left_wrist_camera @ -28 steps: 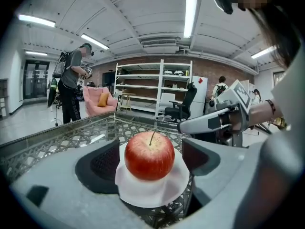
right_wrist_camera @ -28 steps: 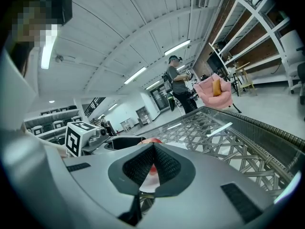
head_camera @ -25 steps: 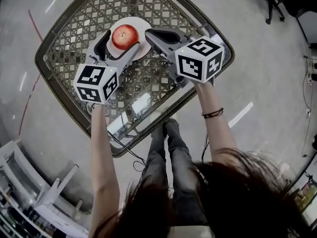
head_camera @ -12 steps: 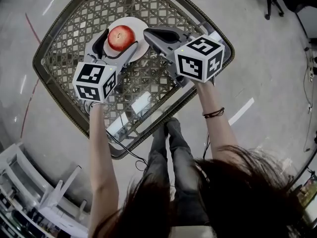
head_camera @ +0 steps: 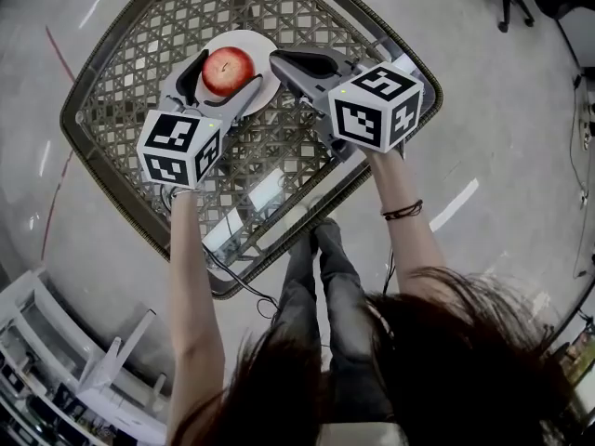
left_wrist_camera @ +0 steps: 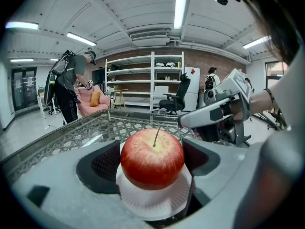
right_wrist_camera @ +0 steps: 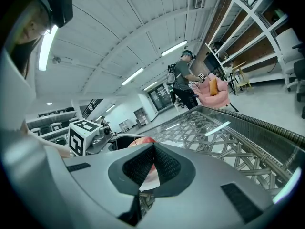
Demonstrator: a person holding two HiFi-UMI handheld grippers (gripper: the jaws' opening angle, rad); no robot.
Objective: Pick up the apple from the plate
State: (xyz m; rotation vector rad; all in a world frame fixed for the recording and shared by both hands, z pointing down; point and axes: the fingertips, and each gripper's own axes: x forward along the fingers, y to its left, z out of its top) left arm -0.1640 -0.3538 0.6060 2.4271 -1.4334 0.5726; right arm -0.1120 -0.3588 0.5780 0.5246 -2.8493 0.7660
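Left gripper (head_camera: pixel 228 69) sat low over the white plate (head_camera: pixel 244 40), and I had its jaws apart with the red apple (left_wrist_camera: pixel 152 159) squarely between them. The dark pads (left_wrist_camera: pixel 106 162) stood close at both sides of the fruit; whether they actually pressed on it, I could not settle. The apple was stem up in the middle of the plate, on the woven, glass-topped bench (head_camera: pixel 139 63). Right gripper (head_camera: pixel 282 61) lay just beside the plate's edge, jaws together with nothing between them, its tip aimed toward the apple. From its own view I caught only a sliver of red behind the closed pads. Both marker cubes (head_camera: pixel 179 149) faced up at me.
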